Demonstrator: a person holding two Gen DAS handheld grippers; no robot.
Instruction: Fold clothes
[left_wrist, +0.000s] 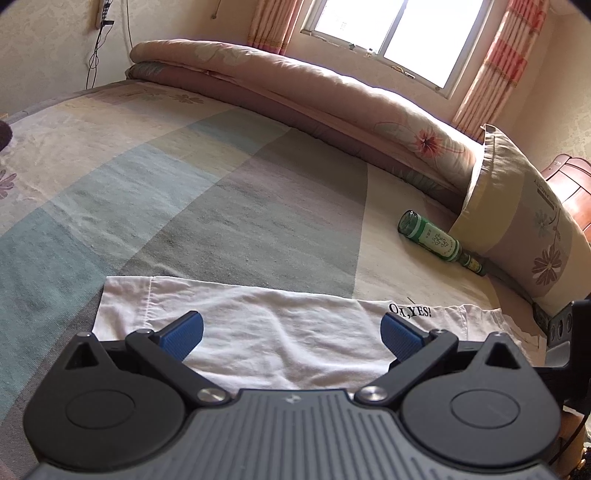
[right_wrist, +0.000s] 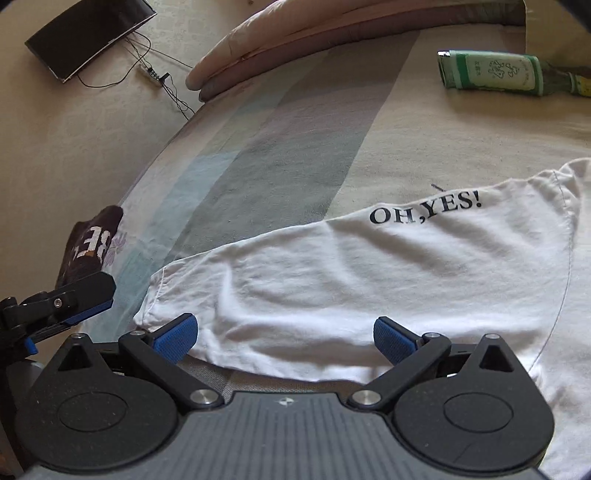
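A white T-shirt (left_wrist: 288, 325) printed "OH,YES!" lies folded in a long band across the near part of the bed. My left gripper (left_wrist: 291, 332) hovers over its near edge, open, nothing between its blue pads (left_wrist: 183, 338). In the right wrist view the same T-shirt (right_wrist: 351, 273) spreads from a hemmed end at the left to a wider part at the right. My right gripper (right_wrist: 286, 338) is open above the shirt's near edge, holding nothing. The left gripper's finger (right_wrist: 74, 299) shows at the left of that view.
A green glass bottle (left_wrist: 439, 242) lies on the bedsheet (left_wrist: 221, 192) by a floral pillow (left_wrist: 524, 229). A folded pink quilt (left_wrist: 295, 88) runs along the far side under the window. A dark garment (right_wrist: 92, 247) with white letters lies at the bed's left edge.
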